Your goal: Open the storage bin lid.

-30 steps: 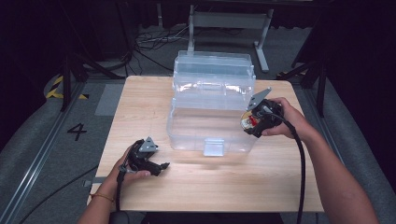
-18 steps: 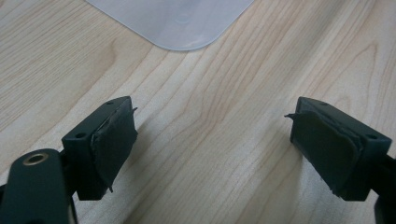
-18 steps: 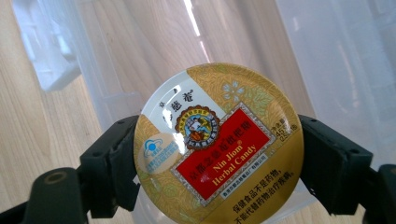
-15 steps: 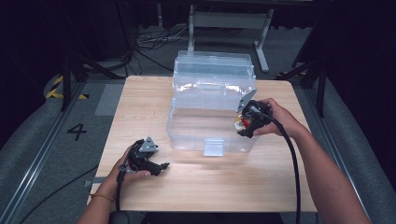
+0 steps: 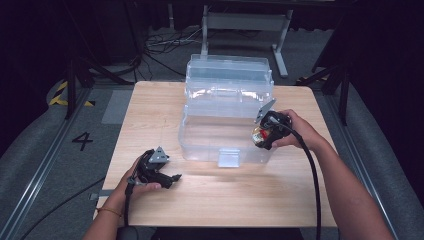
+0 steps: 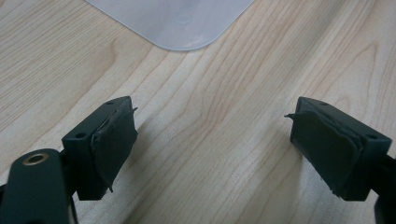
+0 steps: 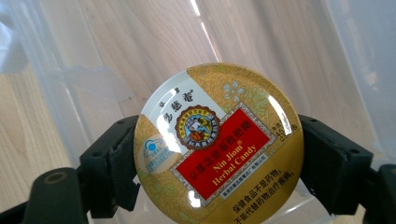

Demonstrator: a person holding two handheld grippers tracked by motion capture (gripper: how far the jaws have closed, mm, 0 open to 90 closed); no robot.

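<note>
**Technician:** State the condition of the right gripper (image 7: 217, 163).

**Inspector:** Its jaws are clamped on a round candy tin (image 7: 218, 142), one jaw against each side of the rim. The printed lid faces the gripper's camera, so the tin sits on edge between the fingers (image 7: 112, 161), not lying flat. Gripping across the rim probably gives the pads two opposed contact lines and leaves the lid unobstructed.

**Technician:** Where is the tin relative to the container?

**Inspector:** Beyond the fingertips lies the clear plastic storage box (image 5: 225, 125), its lid raised at the far side. In the high view the right gripper (image 5: 265, 134) holds the candy tin (image 5: 258, 135) at the box's right end, over or just inside the wall; which of the two cannot be determined. Judged from this, the tin is being carried into or out of the box.

**Technician:** And the left gripper (image 6: 212, 140)?

**Inspector:** Its jaws are spread wide with nothing between them. Bare wooden table (image 6: 224, 93) shows between the fingers (image 6: 114, 140), and a rounded corner of the box lies ahead of them, apart. In the high view the left gripper (image 5: 156, 170) rests low on the table, near the box front, likely parked clear of the working hand.
</note>
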